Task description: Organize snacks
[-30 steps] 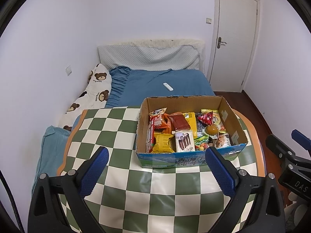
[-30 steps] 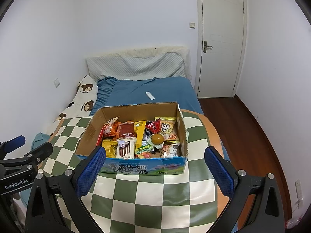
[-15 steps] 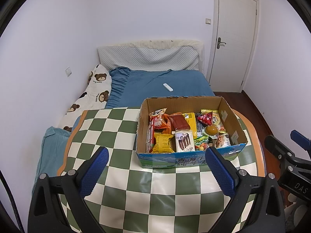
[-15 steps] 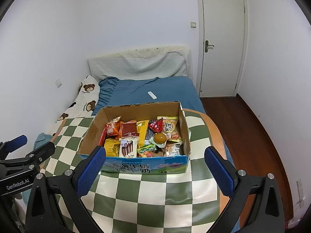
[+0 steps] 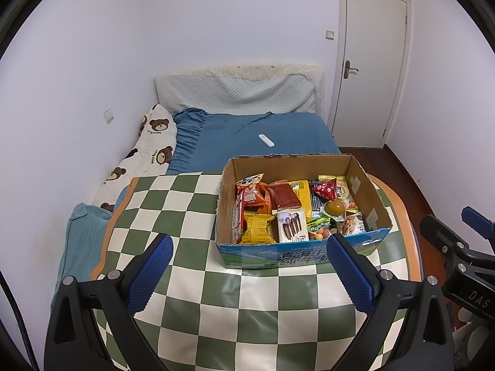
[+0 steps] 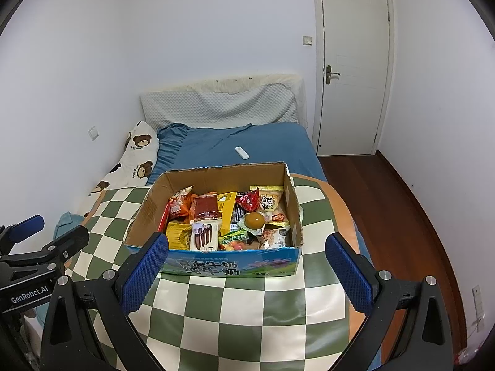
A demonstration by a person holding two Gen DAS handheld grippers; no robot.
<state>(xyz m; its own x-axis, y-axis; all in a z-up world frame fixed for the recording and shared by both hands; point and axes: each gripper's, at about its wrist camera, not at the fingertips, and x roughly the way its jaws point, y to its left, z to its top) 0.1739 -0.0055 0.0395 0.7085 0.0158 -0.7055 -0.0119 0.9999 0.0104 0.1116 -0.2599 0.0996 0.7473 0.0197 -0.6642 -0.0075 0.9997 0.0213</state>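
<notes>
Plainly both grippers gape wide (empty)

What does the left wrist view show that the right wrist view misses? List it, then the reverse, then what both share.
Only the left wrist view: the right gripper at its right edge. Only the right wrist view: the left gripper at its left edge and much more wooden floor. Both: the open cardboard box of snacks on the checkered table, bed, door.
</notes>
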